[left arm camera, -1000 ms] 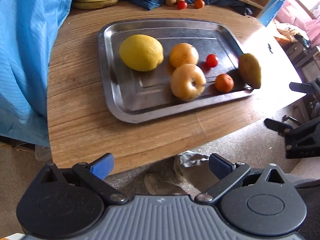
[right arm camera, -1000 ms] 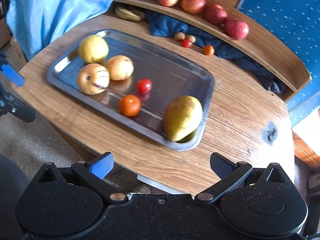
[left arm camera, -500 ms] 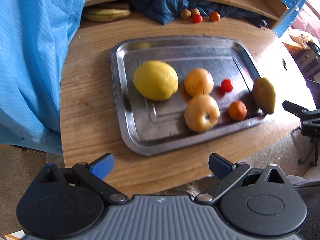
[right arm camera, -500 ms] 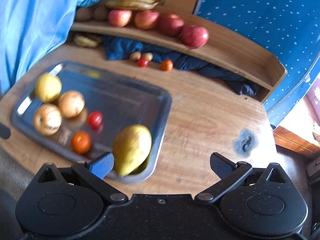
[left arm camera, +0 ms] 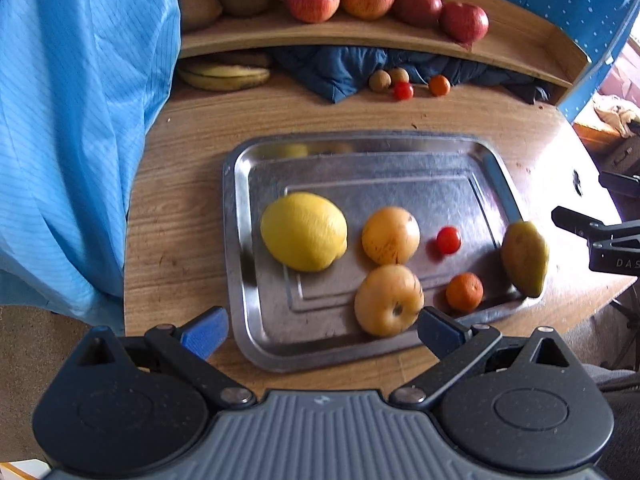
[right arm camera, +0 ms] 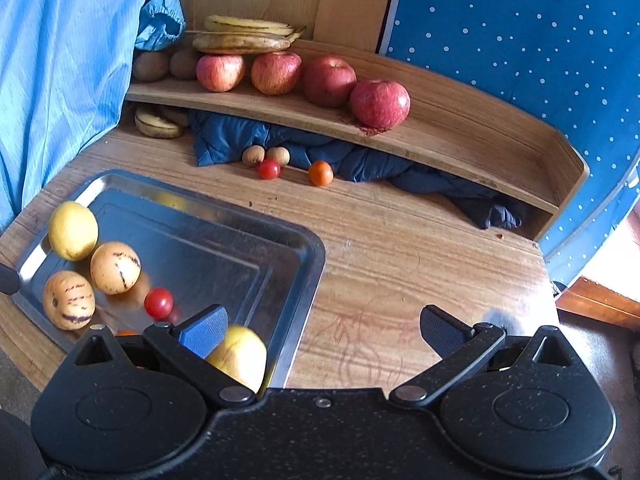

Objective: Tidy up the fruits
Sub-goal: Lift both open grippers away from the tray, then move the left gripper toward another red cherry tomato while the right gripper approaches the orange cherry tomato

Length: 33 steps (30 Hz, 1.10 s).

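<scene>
A steel tray (left arm camera: 240, 240) (right arm camera: 304, 252) lies on the wooden table. It holds a lemon (left arm camera: 304, 232) (right arm camera: 73, 231), two striped yellow melons (left arm camera: 391, 235) (left arm camera: 389, 301) (right arm camera: 115, 262) (right arm camera: 69, 300), a cherry tomato (left arm camera: 448, 240) (right arm camera: 158, 302), a small orange (left arm camera: 464, 291) and a pear (left arm camera: 525, 258) (right arm camera: 240, 356) leaning on the right rim. My left gripper (left arm camera: 320, 330) is open over the tray's near edge, empty. My right gripper (right arm camera: 322, 328) is open above the table right of the tray, its left finger over the pear. It also shows from the side in the left wrist view (left arm camera: 592, 216).
A curved wooden shelf (right arm camera: 460, 132) at the back carries several red apples (right arm camera: 380, 104), bananas (right arm camera: 240, 36) and kiwis. Beneath it lie a dark blue cloth (right arm camera: 360, 160), two bananas (left arm camera: 224, 76), and small loose fruits (right arm camera: 264, 160) (left arm camera: 404, 84). Light blue fabric (left arm camera: 72, 120) hangs left.
Both grippers moved forward over the table toward the shelf. The tray sits closer under the left gripper; the pear has slid behind the right gripper's left finger. Both stayed open.
</scene>
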Each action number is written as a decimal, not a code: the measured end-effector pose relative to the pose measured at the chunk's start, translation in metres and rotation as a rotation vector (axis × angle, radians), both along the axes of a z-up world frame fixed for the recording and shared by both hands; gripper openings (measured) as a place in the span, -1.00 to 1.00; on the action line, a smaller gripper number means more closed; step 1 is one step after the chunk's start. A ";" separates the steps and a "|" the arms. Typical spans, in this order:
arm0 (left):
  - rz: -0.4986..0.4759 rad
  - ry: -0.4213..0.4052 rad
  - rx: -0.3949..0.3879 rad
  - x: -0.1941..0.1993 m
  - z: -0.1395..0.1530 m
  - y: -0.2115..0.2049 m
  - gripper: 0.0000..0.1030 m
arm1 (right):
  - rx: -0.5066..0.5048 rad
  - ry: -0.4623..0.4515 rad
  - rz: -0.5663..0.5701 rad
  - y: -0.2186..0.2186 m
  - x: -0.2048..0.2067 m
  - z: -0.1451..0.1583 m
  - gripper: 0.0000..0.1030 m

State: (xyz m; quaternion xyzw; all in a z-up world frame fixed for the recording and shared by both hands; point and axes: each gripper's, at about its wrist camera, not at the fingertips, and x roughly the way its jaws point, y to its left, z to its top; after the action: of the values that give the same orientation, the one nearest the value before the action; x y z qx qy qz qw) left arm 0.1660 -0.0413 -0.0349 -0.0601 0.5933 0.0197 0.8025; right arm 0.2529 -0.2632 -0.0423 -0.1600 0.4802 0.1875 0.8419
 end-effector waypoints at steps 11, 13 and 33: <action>0.090 -0.041 0.009 0.033 -0.002 -0.009 0.99 | 0.024 0.022 0.024 -0.006 0.021 -0.014 0.98; 0.097 -0.043 0.004 0.042 -0.004 -0.013 0.99 | 0.023 0.026 0.025 -0.009 0.023 -0.016 0.98; 0.079 -0.099 0.045 0.162 -0.033 -0.076 0.99 | 0.004 0.030 0.109 -0.028 0.069 -0.038 0.99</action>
State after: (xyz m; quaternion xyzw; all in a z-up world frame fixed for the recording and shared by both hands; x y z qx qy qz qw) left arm 0.3282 -0.1169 -0.0683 -0.0663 0.5496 0.0616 0.8305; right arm 0.3220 -0.2909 -0.0798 -0.1811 0.4831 0.2364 0.8234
